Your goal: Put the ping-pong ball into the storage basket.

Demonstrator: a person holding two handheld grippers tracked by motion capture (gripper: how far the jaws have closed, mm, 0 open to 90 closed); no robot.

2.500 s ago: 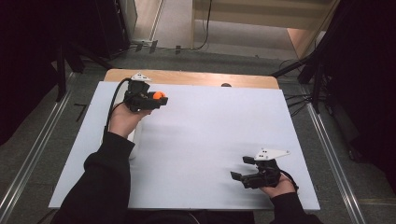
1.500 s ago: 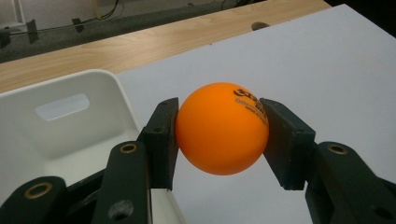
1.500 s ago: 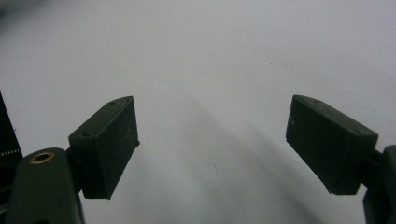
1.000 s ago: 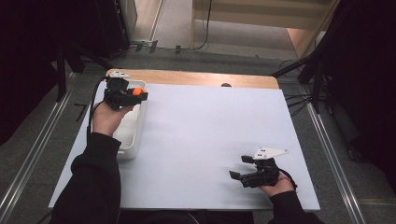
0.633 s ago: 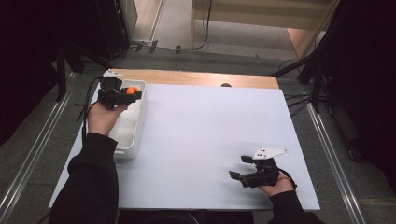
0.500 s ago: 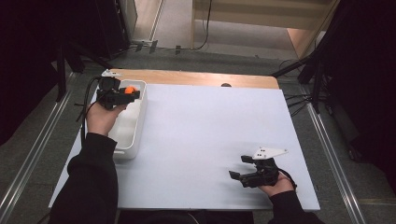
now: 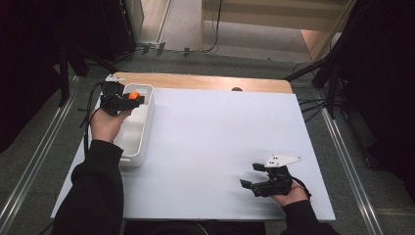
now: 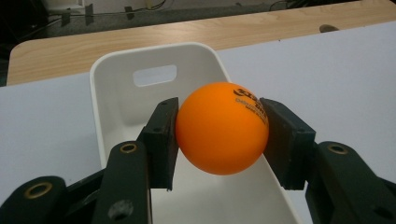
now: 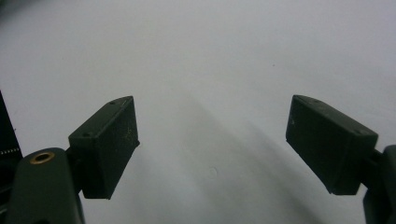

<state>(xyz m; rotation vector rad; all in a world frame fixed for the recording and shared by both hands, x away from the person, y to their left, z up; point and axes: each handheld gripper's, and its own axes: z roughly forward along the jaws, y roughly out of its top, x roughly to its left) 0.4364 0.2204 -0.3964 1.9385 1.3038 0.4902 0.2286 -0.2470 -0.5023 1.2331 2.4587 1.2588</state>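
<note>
One orange ball (image 8: 222, 128) pinched in the left tool (image 8: 219, 135) over one white bin (image 8: 116, 74); right tool (image 9: 212, 144) spread.

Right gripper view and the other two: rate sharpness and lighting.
Right gripper view: dim, soft, right gripper casting faint shadow streaks. Left gripper view: bright, crisp print on the orange ball. High view: white table evenly lit, surroundings dark.
</note>
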